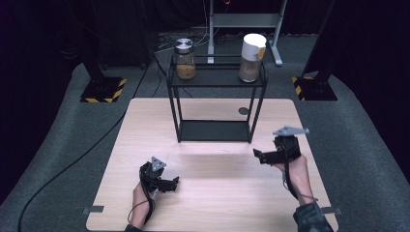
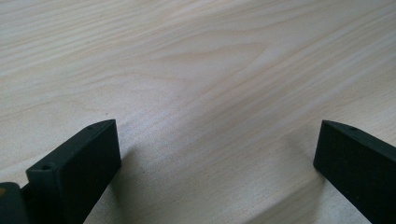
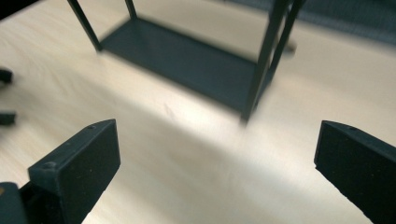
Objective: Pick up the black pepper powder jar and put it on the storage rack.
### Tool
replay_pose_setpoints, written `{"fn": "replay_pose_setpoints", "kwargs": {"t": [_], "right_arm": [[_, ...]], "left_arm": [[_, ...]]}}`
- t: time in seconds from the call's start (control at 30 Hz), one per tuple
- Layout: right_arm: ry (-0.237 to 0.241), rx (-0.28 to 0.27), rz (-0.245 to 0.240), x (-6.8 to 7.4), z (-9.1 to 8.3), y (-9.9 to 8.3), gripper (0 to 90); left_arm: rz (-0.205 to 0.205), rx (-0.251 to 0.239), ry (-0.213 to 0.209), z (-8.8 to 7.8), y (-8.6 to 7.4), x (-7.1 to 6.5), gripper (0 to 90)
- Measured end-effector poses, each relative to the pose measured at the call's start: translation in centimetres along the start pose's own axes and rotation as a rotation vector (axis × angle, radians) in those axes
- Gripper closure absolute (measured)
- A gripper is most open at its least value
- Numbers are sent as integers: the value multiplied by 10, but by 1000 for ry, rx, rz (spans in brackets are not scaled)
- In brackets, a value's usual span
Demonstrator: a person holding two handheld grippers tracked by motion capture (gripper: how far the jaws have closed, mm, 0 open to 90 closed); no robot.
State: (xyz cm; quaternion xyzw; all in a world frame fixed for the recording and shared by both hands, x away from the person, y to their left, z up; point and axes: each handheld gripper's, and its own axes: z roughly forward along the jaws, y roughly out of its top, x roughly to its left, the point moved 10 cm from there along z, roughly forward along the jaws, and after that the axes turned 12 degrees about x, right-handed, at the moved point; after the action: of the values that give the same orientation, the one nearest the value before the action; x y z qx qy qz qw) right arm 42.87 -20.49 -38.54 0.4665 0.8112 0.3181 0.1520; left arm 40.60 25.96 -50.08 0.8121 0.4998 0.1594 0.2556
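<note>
Left gripper (image 1: 170, 184): black body, grey 3-cornered plate on top, thin cable trailing along the forearm. Right gripper (image 1: 257, 154): same build, larger grey plate. Jaws: 2 flat matte-black blocks, small screw holes. Right sleeve (image 1: 309, 218) dark.

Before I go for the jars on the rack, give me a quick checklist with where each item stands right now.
1. Left gripper open with nothing in it: ok, jaws wide over bare table.
2. Right gripper open with nothing in it: ok, jaws wide, facing the rack.
3. Jar with the metal lid upright on the top shelf: ok.
4. Jar with the white lid upright on the top shelf: ok.
5. Lids screwed tight: cannot tell.
6. Bottom shelf free for setting things down: ok.
</note>
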Motion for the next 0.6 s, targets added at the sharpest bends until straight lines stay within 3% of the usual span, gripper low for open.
{"fn": "replay_pose_setpoints", "kwargs": {"t": [0.07, 0.13, 0.2, 0.3, 0.4, 0.47, 0.6], "right_arm": [[16, -5, 35, -3, 15, -30, 0], [4, -25, 28, 0, 27, -58, 0], [-12, -10, 30, 2, 38, -80, 0], [8, -27, 73, 0, 47, -105, 0], [-10, 11, 79, 1, 51, -114, 0], [-5, -21, 80, 2, 50, -116, 0], [-2, -1, 72, 3, 51, -116, 0]], "left_arm": [[-2, 0, 0, 0, 0, 0, 0], [-2, 0, 1, 0, 0, 0, 0], [-2, 0, 2, 0, 0, 0, 1], [-2, 0, 3, 0, 0, 0, 1], [-3, -2, 4, 0, 0, 0, 1], [-3, -2, 4, 0, 0, 0, 1], [-4, -3, 5, 0, 0, -1, 1]]}}
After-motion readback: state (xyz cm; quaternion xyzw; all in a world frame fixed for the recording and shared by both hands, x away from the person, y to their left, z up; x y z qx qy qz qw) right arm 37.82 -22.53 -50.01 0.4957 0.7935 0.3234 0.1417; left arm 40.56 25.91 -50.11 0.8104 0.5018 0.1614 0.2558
